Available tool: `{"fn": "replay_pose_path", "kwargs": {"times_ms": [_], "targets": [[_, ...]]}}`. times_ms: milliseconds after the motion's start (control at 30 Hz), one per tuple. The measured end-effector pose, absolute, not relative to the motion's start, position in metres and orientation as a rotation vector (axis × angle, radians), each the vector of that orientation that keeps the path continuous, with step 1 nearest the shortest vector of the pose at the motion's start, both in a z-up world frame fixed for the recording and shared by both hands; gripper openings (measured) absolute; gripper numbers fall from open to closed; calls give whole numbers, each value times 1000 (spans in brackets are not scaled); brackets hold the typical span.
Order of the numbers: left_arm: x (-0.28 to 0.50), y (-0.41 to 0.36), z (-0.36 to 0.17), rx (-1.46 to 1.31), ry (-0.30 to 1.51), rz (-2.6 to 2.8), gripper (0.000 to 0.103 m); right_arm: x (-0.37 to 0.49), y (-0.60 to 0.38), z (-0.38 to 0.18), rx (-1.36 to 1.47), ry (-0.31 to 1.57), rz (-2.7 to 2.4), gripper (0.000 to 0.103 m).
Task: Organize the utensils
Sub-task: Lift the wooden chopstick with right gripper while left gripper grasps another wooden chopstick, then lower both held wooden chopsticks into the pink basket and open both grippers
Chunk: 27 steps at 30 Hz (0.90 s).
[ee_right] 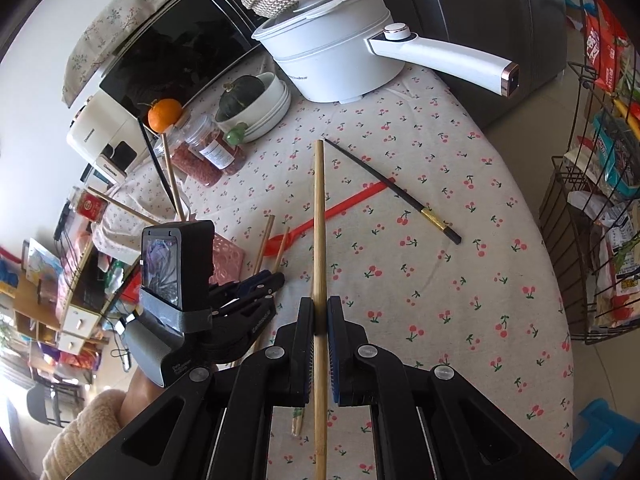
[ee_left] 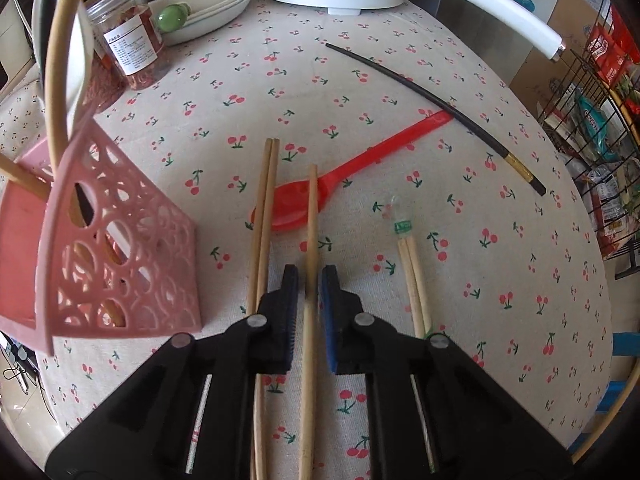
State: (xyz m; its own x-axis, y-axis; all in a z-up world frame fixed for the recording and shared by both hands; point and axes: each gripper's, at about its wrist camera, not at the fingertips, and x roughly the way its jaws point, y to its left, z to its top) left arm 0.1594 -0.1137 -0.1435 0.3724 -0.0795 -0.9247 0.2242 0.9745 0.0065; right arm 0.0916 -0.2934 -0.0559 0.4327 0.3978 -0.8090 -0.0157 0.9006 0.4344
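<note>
My left gripper (ee_left: 309, 276) is low over the cherry-print table, its jaws slightly apart on either side of a single bamboo chopstick (ee_left: 311, 240) that lies on the cloth. A bamboo pair (ee_left: 262, 216) lies just left of it and another pair (ee_left: 414, 284) to the right. A red plastic spoon (ee_left: 344, 176) and a black chopstick (ee_left: 436, 100) lie ahead. The pink lattice utensil holder (ee_left: 120, 248) stands at the left with chopsticks in it. My right gripper (ee_right: 319, 312) is shut on a bamboo chopstick (ee_right: 319, 220) and holds it above the table. The left gripper (ee_right: 256, 284) shows in the right wrist view.
A white electric pot (ee_right: 332, 56) with a long handle stands at the back. Stacked bowls with a squash (ee_right: 256, 100) and jars (ee_left: 124, 36) stand at the back left. A wire rack of packets (ee_left: 600, 120) is to the right of the table.
</note>
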Motion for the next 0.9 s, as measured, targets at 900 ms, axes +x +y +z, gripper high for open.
{"fn": "replay_pose_path", "kwargs": {"times_ms": [900], "targets": [[50, 4, 50, -134, 589, -314, 7, 79, -242, 16, 357, 839, 310, 6]]}}
